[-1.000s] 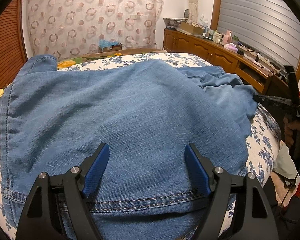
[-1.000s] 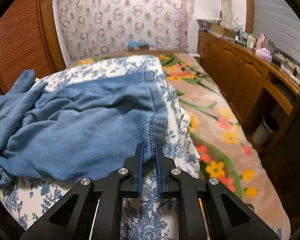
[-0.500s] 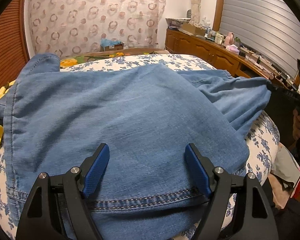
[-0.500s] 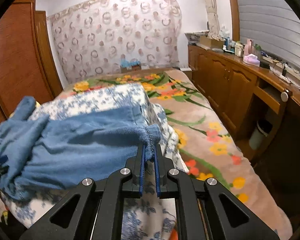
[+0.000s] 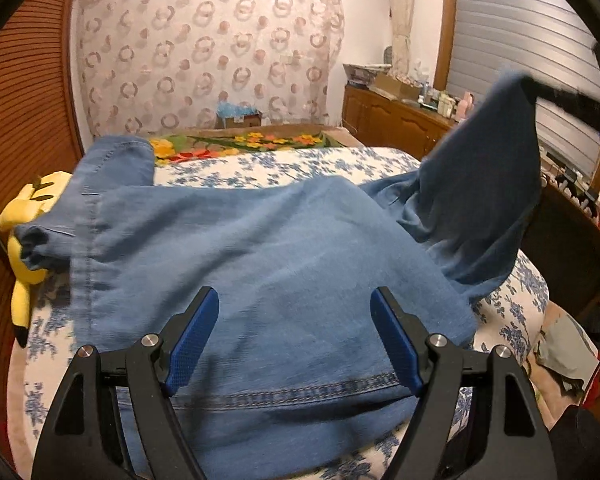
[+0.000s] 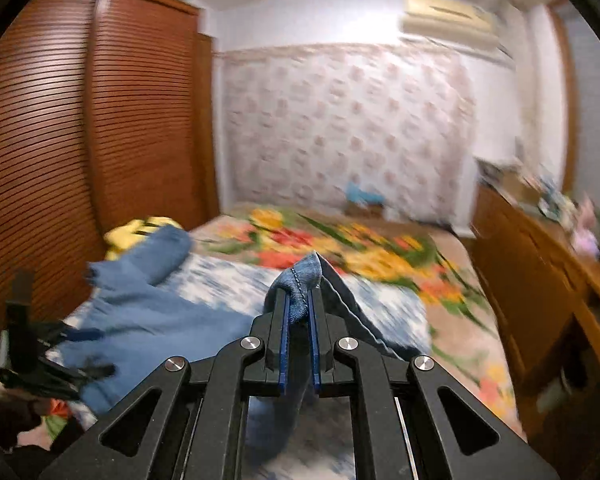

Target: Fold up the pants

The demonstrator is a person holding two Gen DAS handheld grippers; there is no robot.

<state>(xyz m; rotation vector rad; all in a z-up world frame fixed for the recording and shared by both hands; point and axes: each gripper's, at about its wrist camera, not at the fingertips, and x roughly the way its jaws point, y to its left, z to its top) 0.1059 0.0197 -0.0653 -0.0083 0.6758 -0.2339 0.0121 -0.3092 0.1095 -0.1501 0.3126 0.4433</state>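
Here, blue denim pants spread across a bed with a blue-flowered cover, waistband stitching close to the left gripper, long axis running crosswise from the yellow plush toy side toward the right. Left gripper fingers held wide apart, hovering just above the cloth, holding nothing. Right gripper pressed together on a hem corner of the pants, stitched edge standing up between the blue pads. In the left wrist view, that pant leg lifted high off the bed at the right, hanging in a slanted sheet from the clamped corner.

Probably the step in hand: carrying the lifted leg over onto the flat part, toward the left side. So the decisive relation: raised end on the right, target area to the left, right gripper the only one holding cloth; left gripper nearer to the waistband, free to pin it.

No brand, label or readable writing to be found; the right wrist view much blurred.
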